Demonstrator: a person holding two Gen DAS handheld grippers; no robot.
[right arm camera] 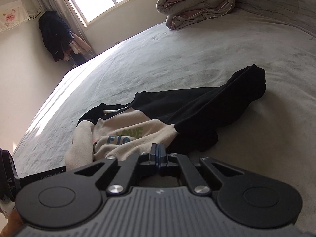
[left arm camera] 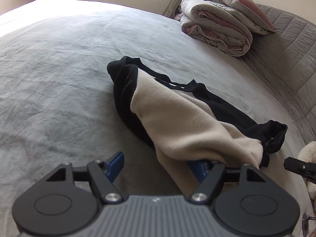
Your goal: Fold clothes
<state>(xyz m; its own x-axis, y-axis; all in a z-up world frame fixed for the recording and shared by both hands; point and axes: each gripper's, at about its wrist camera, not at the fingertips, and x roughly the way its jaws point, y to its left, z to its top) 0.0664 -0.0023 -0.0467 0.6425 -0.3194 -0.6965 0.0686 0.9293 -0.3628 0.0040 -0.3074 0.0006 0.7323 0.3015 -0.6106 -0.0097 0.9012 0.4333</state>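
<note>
Left gripper (left arm camera: 156,164) stands open with the beige-and-black sweatshirt (left arm camera: 177,118) draped across it; right gripper (right arm camera: 158,154) is closed, empty, above the bed (right arm camera: 217,59).

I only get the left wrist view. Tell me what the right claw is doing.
Observer: The right claw is shut at the near edge of the sweatshirt. No cloth shows between its pads.
Operator: Now report which side of that sweatshirt faces up.
Observer: The printed front does. Green LOVE lettering sits above blue letters, both in plain sight.
</note>
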